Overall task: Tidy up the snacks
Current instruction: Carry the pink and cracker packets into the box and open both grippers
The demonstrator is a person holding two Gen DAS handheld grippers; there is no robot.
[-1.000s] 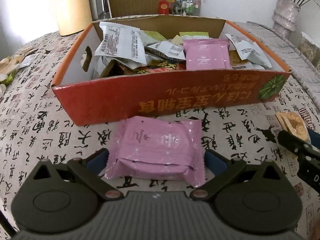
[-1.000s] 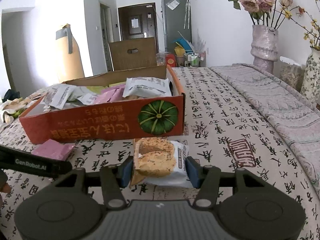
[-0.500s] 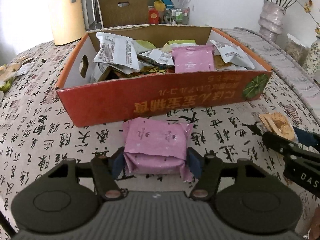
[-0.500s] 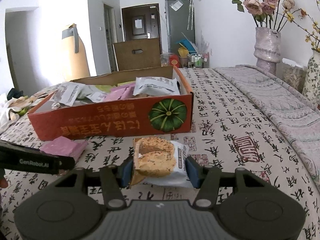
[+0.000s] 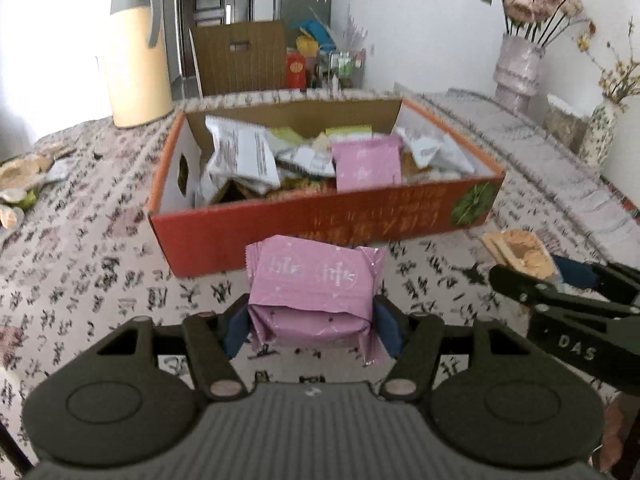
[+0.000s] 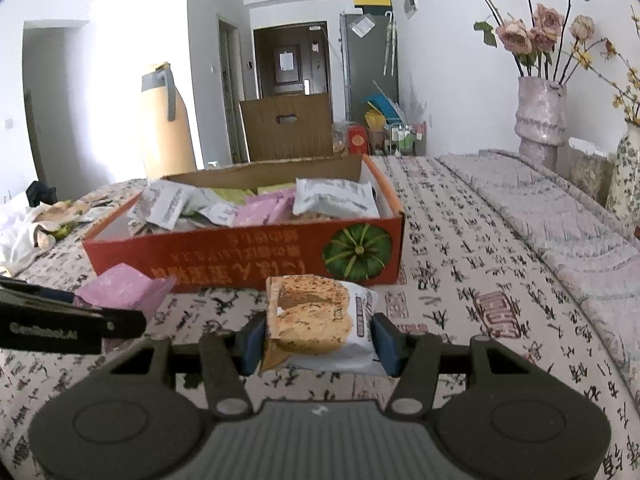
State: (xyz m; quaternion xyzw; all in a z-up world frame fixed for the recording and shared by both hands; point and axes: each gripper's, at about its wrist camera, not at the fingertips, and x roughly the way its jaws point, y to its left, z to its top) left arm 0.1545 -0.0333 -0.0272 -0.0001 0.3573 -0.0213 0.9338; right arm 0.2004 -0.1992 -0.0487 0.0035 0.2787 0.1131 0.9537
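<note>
My left gripper [image 5: 310, 330] is shut on a pink snack packet [image 5: 312, 284] and holds it above the patterned cloth, in front of the red cardboard box [image 5: 280, 236]. My right gripper [image 6: 318, 342] is shut on a white packet of brown biscuits [image 6: 316, 318], also held above the cloth near the box's pumpkin picture [image 6: 356, 252]. The box holds several white, green and pink packets [image 5: 368, 162]. The right gripper with its biscuit packet shows at the right of the left wrist view [image 5: 520, 252]. The pink packet also shows in the right wrist view [image 6: 120, 290].
Wrappers lie on the cloth at far left [image 5: 24, 172]. A vase of flowers [image 6: 540, 120] and a second vase [image 5: 600, 132] stand at the right edge. A brown carton [image 6: 288, 128] and a yellow cylinder [image 5: 136, 52] stand behind the table.
My left gripper closed on the pink packet and lifted it off the cloth. My right gripper, holding the biscuit packet all along, has risen too.
</note>
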